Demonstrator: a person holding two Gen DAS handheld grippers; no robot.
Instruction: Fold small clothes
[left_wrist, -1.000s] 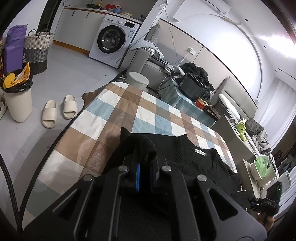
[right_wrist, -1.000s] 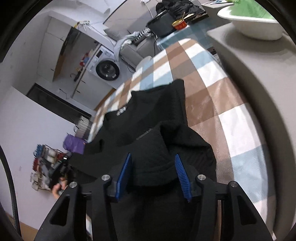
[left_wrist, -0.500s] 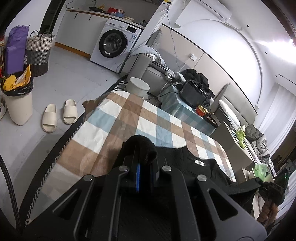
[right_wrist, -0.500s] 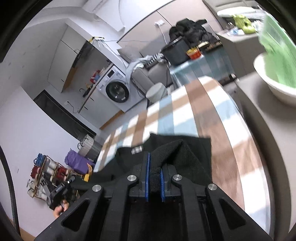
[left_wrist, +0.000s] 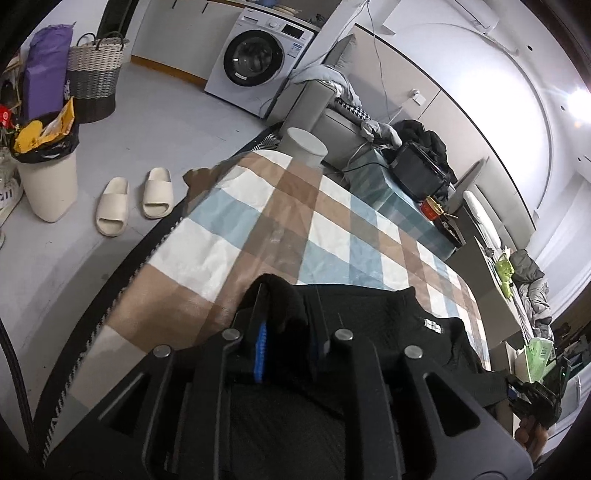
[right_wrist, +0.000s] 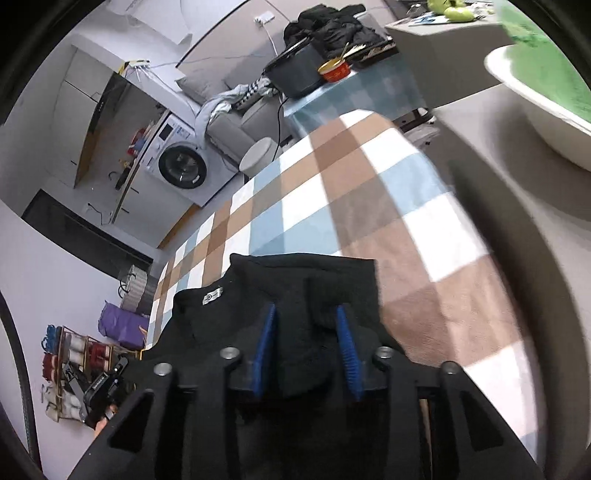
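Note:
A black knit top with a small white neck label lies on the checked cloth. My left gripper is at the top's left end. Its jaws are opening, with a bunch of black fabric loose between them. In the right wrist view the same top spreads to the left, label up. My right gripper is over its right end. Its jaws are opening too, blue pads apart with a fold of fabric between them, not pinched. Each gripper shows small at the other view's edge.
The checked cloth covers a low surface that ends at a dark edge on the left. Slippers, a bin and baskets stand on the floor. A white stool and washing machine are beyond. A white basin sits close on the right.
Both pairs of jaws were clamped on black fabric half a second ago and have since parted. Both grippers shifted across the cloth, and the fabric folds now rest lower.

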